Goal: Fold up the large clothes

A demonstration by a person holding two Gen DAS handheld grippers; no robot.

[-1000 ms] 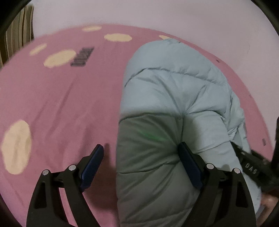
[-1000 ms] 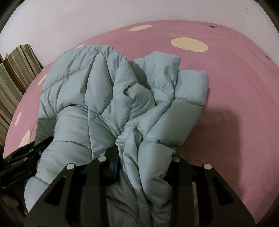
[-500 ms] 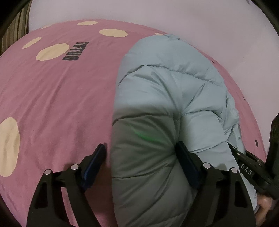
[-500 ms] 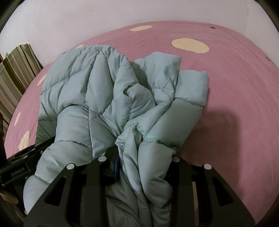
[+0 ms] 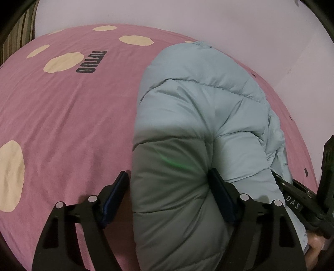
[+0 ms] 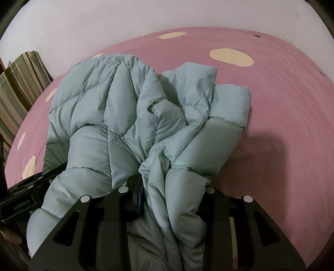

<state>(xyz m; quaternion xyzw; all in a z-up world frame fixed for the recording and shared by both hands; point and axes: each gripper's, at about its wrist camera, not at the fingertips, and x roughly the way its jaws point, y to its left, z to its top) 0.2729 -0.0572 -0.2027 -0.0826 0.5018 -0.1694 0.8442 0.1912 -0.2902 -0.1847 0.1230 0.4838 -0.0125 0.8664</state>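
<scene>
Pale blue-green quilted nylon, the shell of a large padded down jacket (image 5: 200, 129), fills the right half of the left wrist view and lies on a pink bedsheet with cream spots (image 5: 62, 125). The left gripper (image 5: 169, 187) stands wide: a thick shaded fold of the jacket sits between its two blue-padded fingers (image 5: 221, 198); the right pad presses against the fabric, while the left pad sits just beside the jacket's edge, over the sheet. Dark printed lettering (image 5: 91, 62) lies on the sheet to the left of the jacket, among the cream spots. Beyond the jacket's far end rises a plain pale wall (image 5: 208, 18). At the jacket's lower right edge, part of the right gripper (image 5: 298, 200) shows as a black frame with white letters.

Right wrist view: the same jacket (image 6: 129, 116) lies bunched in deep folds on the pink bedsheet (image 6: 281, 116), its rounded sleeve end (image 6: 229, 104) pointing to the right. The right gripper (image 6: 169, 187) stands narrow, clamped on a gathered ridge of jacket fabric that runs down between its black fingers (image 6: 123, 200). To the left of the jacket, at its lower edge, the black body of the left gripper (image 6: 27, 196) lies partly under the fabric. A striped green and beige cloth (image 6: 20, 83) stands at the far left of the jacket, beside the wall (image 6: 125, 23).
</scene>
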